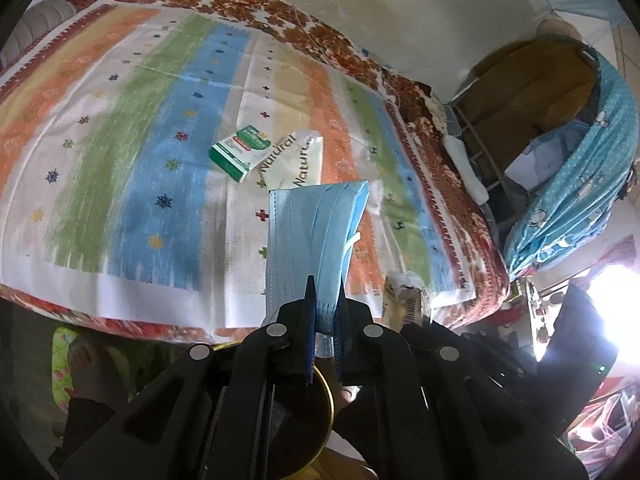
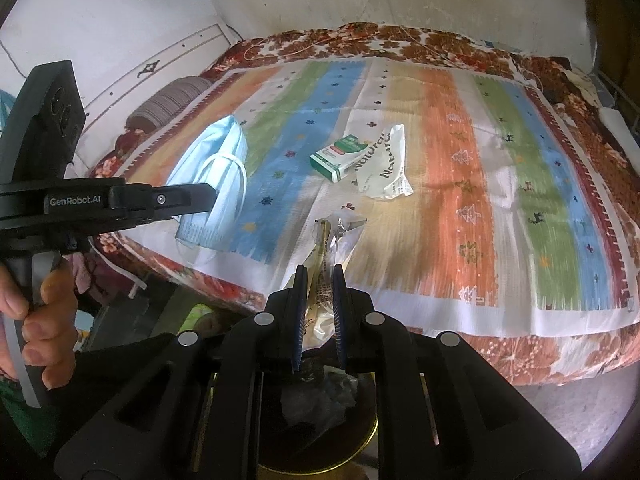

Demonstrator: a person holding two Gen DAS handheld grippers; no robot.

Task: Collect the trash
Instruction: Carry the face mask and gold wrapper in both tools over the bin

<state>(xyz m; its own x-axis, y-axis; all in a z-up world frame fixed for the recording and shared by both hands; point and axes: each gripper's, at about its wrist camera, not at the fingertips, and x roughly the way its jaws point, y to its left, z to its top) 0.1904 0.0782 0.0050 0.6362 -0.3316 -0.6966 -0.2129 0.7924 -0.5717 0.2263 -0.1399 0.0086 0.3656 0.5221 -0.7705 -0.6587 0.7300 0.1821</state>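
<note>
Left wrist view: left gripper point(image 1: 325, 280) was clamped on a blue face mask point(image 1: 316, 232), pleated, limp, one white ear loop dangling, held above the near edge of the striped bedspread point(image 1: 120, 140). Right gripper point(image 2: 318, 276) was pinched on a crinkled clear-and-gold wrapper point(image 2: 334, 240), twisted and stiff-looking. A gold-rimmed bin point(image 2: 370, 436) sat directly beneath both grippers, some dark rubbish already inside. Judgement: the drop comes next; each piece should be centred over the bin mouth before release, the mask's loop cleared of the fingers. Green carton point(image 2: 338, 157) and white "Natural" packet point(image 2: 386, 168) remained mid-bed, touching.
</note>
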